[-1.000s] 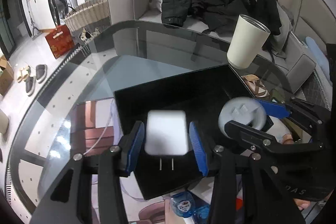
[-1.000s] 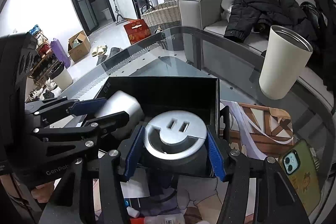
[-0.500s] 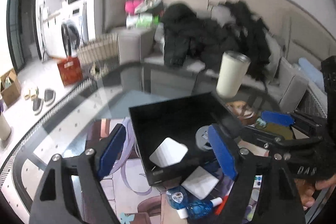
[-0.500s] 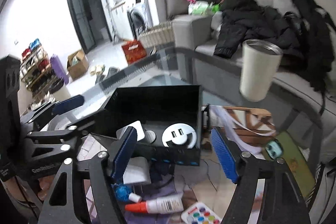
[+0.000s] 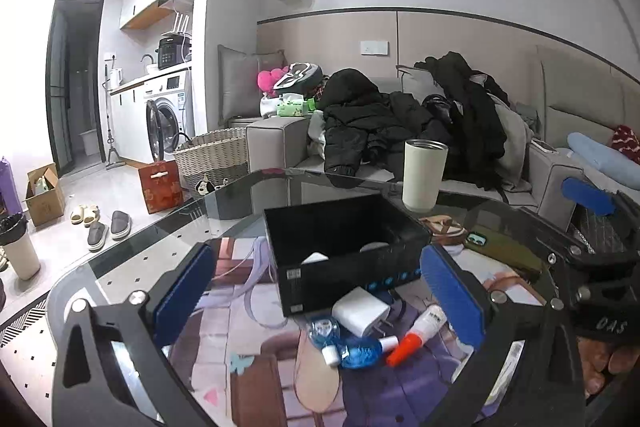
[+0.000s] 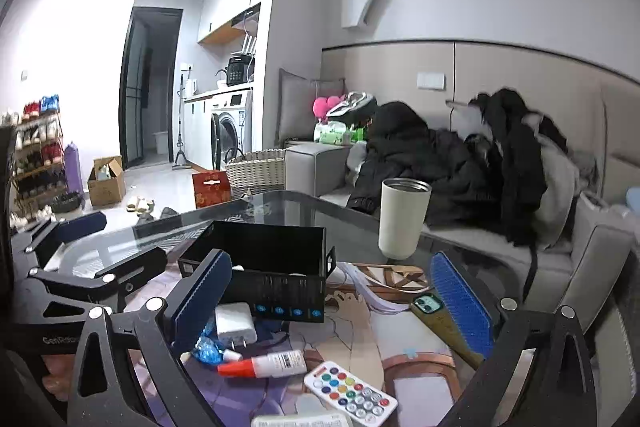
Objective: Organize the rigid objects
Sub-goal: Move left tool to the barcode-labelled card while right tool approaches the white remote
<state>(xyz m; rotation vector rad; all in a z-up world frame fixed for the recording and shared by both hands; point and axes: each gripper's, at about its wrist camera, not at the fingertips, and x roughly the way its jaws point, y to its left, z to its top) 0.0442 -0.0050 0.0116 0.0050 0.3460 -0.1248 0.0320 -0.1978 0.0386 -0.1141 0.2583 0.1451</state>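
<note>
A black open box (image 5: 344,259) (image 6: 276,279) stands on the glass table. Inside it a white charger (image 5: 315,258) and a pale round adapter (image 5: 374,247) just show over the wall. In front of the box lie a second white charger (image 5: 362,315) (image 6: 235,323), a blue-capped bottle (image 5: 352,349) (image 6: 208,349) and a glue tube with a red cap (image 5: 416,333) (image 6: 262,366). A remote with coloured buttons (image 6: 350,393) lies nearer. My left gripper (image 5: 316,301) is open and empty, raised back from the box. My right gripper (image 6: 332,307) is open and empty too.
A cream tumbler (image 5: 423,174) (image 6: 403,218) stands beyond the box near the table's far edge. A green phone (image 5: 500,251) (image 6: 440,319) lies to the right of the box. A sofa with dark jackets (image 5: 400,119) is behind the table.
Both grippers opened, dropped the white charger and the round adapter into the box, then pulled up and back. The view has tilted up toward the room.
</note>
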